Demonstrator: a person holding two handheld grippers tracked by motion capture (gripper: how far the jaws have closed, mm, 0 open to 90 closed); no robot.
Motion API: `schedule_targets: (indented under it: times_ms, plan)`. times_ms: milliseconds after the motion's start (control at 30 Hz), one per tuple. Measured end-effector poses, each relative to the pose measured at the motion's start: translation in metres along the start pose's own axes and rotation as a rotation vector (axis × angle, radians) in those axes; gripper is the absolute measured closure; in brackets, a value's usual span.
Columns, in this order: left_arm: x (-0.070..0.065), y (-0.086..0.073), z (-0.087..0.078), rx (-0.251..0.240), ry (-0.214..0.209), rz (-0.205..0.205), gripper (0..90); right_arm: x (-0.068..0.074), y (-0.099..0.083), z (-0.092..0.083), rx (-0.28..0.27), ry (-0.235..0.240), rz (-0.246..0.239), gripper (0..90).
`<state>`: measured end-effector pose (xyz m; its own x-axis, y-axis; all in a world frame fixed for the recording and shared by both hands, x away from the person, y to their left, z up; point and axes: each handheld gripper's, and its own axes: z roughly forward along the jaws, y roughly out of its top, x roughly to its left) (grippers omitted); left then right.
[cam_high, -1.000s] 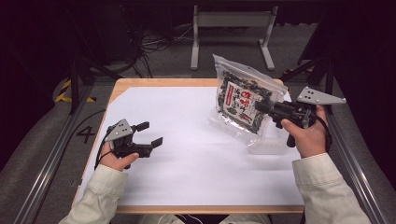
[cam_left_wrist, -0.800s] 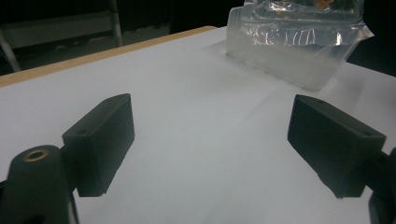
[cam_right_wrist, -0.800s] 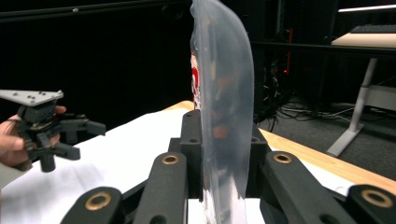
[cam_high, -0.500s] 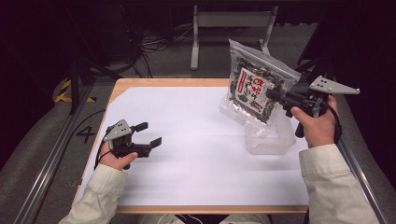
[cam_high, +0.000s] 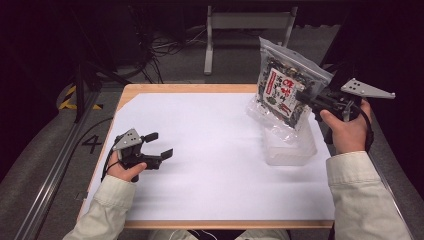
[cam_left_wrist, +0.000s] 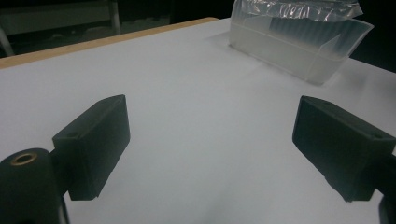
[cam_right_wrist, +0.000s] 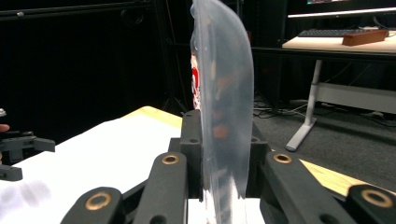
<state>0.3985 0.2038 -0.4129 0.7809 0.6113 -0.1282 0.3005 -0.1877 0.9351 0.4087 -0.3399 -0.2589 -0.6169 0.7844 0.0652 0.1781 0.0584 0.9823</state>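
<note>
Two claws are at work, and going left to right the risks grow. The left claw (cam_high: 159, 144) rests low on the white desk (cam_high: 210, 150) near its left side, jaws spread wide with nothing between them; it looks idle, so little can go wrong there unless it slides across the paper. Right of centre sits a clear plastic tub (cam_high: 290, 147), well apart from that claw. Above the tub, the right claw (cam_high: 300, 96) is clamped on the edge of a clear zip bag (cam_high: 287, 82) holding a printed snack packet, the bag lifted and tilted in the air. In the right gripper view the film (cam_right_wrist: 224, 116) is pinched thin between the jaws. My judgement: the slick film could slip out, or the swinging bag could knock the light tub aside.
</note>
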Motion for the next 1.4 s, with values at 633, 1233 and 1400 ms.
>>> schedule_targets:
  times_ms: [633, 1233, 1400]
  plan:
    - [-0.003, 0.000, 0.002, 0.014, -0.013, 0.008, 12.3, -0.015, -0.008, -0.011, 0.003, -0.107, 0.003, 76.7]
    - [-0.002, 0.000, 0.003, 0.021, -0.012, 0.024, 12.2, -0.026, -0.032, -0.009, 0.027, -0.147, 0.033, 76.7]
    - [-0.003, 0.000, 0.003, 0.022, -0.013, 0.023, 12.2, -0.030, -0.038, -0.011, 0.044, -0.165, 0.041, 76.7]
